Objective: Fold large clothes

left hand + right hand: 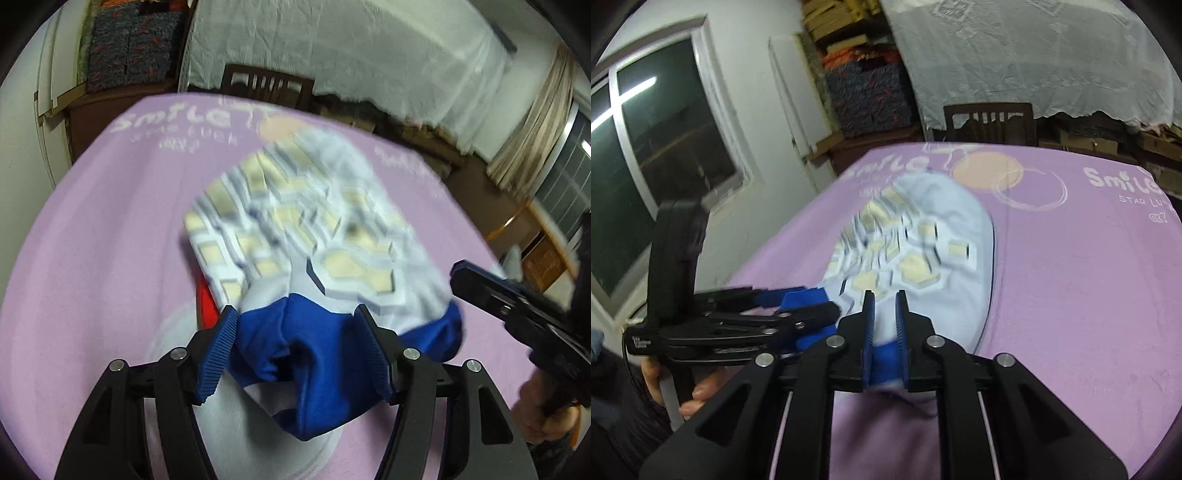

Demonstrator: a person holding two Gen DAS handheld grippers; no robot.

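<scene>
- Lying bunched on the purple blanket (1071, 295), the pale garment (934, 236) shows yellow blocks and a blue hem.
- The left gripper (295, 314) stands wide, blue hem between its 2 fingers.
- The right gripper (885, 295) pinches the hem, jaws narrow.

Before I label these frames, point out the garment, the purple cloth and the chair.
garment (295, 221): left wrist view, patterned pale panel.
purple cloth (1071, 277): right wrist view, bare area right of the garment.
chair (990, 122): right wrist view, slatted backrest.

garment (295, 229): 1 | grippers: 2 | blanket (1071, 295): 1 | chair (990, 122): 1
</scene>
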